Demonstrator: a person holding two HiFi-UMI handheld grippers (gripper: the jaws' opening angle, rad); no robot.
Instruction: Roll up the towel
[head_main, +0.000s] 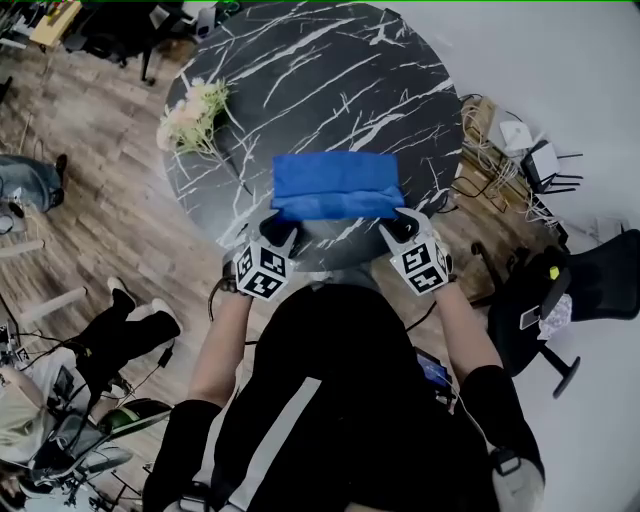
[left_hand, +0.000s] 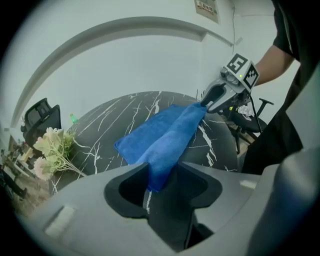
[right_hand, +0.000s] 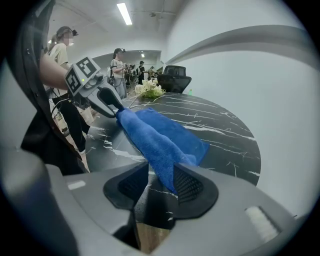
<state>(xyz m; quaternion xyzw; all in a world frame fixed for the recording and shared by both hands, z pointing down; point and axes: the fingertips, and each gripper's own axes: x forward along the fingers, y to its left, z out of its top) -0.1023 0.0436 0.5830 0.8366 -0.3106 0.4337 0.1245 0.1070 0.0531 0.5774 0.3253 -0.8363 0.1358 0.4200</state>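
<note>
A blue towel (head_main: 335, 185) lies folded on the round black marble table (head_main: 330, 80), its near edge lifted off the top. My left gripper (head_main: 280, 226) is shut on the towel's near left corner, my right gripper (head_main: 403, 226) on the near right corner. In the left gripper view that corner (left_hand: 159, 172) hangs pinched between the jaws of my left gripper (left_hand: 161, 182), and the cloth runs taut to the right gripper (left_hand: 215, 97). The right gripper view shows the towel (right_hand: 160, 137) held the same way in my right gripper (right_hand: 161, 182), with the left gripper (right_hand: 107, 102) across from it.
A bunch of pale flowers (head_main: 192, 115) lies at the table's left edge. A black office chair (head_main: 570, 290) stands to the right, with cables and boxes (head_main: 505, 135) behind it. People (head_main: 120, 330) sit on the wooden floor to the left.
</note>
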